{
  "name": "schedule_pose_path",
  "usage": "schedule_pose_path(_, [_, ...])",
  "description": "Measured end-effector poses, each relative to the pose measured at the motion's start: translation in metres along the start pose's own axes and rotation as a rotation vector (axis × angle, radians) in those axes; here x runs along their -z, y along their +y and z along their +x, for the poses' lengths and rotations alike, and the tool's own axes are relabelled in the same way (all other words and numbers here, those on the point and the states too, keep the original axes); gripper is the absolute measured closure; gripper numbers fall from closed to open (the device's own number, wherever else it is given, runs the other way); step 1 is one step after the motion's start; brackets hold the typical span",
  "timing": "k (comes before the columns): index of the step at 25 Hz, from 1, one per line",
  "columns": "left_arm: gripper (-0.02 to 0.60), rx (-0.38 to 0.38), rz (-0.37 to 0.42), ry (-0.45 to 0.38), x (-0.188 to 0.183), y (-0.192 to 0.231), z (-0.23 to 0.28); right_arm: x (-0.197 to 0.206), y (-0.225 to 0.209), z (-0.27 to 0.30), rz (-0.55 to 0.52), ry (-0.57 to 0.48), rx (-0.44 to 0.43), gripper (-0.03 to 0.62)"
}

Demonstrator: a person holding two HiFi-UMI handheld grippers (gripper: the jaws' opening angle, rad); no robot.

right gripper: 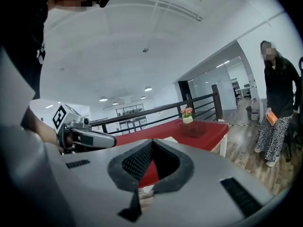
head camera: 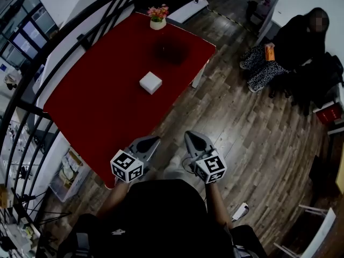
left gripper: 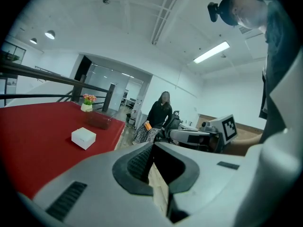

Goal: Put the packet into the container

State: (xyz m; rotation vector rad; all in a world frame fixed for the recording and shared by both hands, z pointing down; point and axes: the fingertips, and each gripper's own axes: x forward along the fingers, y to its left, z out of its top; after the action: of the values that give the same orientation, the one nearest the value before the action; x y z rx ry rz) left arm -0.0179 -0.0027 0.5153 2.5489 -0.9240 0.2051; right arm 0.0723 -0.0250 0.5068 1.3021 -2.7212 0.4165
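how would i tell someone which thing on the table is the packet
Look for the big red table on the wooden floor. Near its middle, on its own, lies the packet, a small square box. It is plain white and flat, unlike the dark see-through container and the flower pot with pink blooms, which both stand at the table's far end.

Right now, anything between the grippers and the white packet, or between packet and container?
Nothing visible. Bare red table lies between the white packet and the left gripper and right gripper, both shut and empty near the table's edge. Bare surface also runs on to the dark container; the flower pot stands beyond it.
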Motion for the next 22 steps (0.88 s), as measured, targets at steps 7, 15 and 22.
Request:
schedule_pose_path(7, [0.572, -0.083, -0.026, 0.015, -0.011, 0.032, 0.040, -0.003, -0.046, 0.024, 0.035, 0.011, -0.044, 0.572])
schedule_pose_path(15, [0.572, -0.104, 0.036, 0.033, -0.032, 0.064, 0.071, -0.007, -0.081, 0.058, 0.066, 0.008, -0.047, 0.572])
schedule_pose_path(22, [0.572, -0.119, 0.074, 0.038, -0.052, 0.122, 0.104, -0.015, -0.119, 0.096, 0.060, 0.019, -0.022, 0.572])
